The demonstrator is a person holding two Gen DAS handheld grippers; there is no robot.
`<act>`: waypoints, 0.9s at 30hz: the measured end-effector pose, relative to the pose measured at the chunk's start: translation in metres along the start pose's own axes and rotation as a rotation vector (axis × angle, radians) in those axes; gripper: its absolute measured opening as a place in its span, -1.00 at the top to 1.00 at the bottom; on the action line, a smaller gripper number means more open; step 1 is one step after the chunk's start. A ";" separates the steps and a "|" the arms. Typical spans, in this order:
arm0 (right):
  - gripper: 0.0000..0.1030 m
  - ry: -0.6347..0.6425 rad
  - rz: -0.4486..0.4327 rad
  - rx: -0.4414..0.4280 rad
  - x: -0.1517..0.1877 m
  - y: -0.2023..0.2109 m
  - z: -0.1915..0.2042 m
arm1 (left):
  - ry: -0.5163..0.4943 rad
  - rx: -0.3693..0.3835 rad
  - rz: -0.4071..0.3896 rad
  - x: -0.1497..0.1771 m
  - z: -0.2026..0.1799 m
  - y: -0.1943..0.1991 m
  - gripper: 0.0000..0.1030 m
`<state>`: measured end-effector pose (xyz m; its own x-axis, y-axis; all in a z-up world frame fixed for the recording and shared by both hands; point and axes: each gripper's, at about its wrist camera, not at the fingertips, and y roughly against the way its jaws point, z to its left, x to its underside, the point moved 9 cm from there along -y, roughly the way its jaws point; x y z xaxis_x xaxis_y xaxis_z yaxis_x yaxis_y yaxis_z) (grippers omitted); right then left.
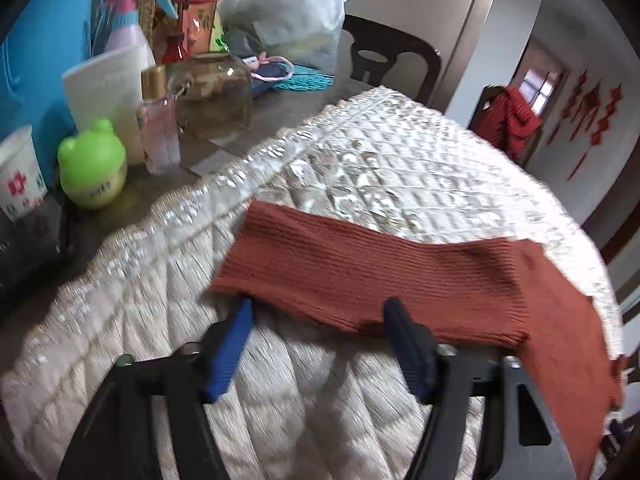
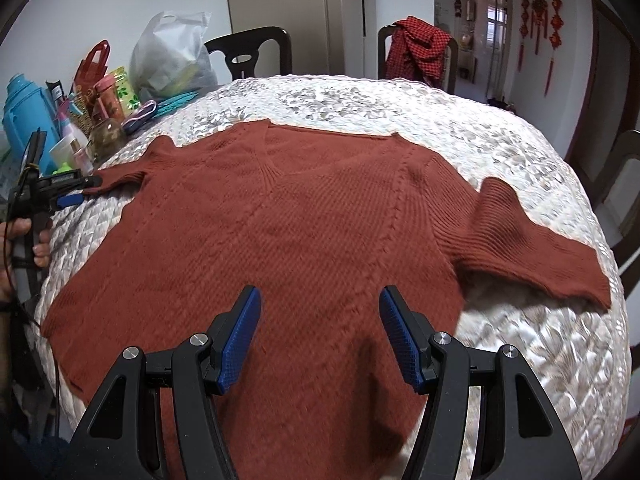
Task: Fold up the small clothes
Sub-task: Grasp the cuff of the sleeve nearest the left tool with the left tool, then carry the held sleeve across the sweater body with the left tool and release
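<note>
The rust sweater (image 2: pixel 304 216) lies flat on the quilted table cover (image 2: pixel 520 152). The left gripper (image 1: pixel 318 312) straddles the left sleeve's cuff (image 1: pixel 360 264), jaws apart (not yet pinching). The right gripper (image 2: pixel 320 304) hovers spread over the body. Next, I'd say: pinch the sleeve and fold inward.

Beyond my table's quilted white cover (image 2: pixel 500 152), two dark wooden chairs (image 2: pixel 256 52) stand against pale walls; red knotted ornaments (image 2: pixel 538 4) hang beside a doorway.
</note>
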<state>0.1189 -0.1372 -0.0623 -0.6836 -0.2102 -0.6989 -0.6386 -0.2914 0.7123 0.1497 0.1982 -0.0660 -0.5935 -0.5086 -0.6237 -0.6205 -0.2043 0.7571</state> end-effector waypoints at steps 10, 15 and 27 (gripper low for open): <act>-0.20 -0.005 0.028 -0.014 -0.002 -0.015 0.000 | -0.057 0.092 -0.035 -0.030 -0.026 0.003 0.86; -0.21 -0.028 0.038 -0.017 0.002 -0.018 -0.004 | -0.174 0.256 -0.098 -0.044 -0.093 0.038 0.86; -0.20 -0.087 0.029 -0.036 0.003 -0.013 -0.016 | -0.450 0.599 0.104 0.037 -0.279 0.032 0.84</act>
<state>0.1314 -0.1492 -0.0747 -0.7307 -0.1375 -0.6688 -0.6060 -0.3205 0.7280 0.2510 -0.0605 -0.0110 -0.7365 -0.0836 -0.6713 -0.6461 0.3811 0.6613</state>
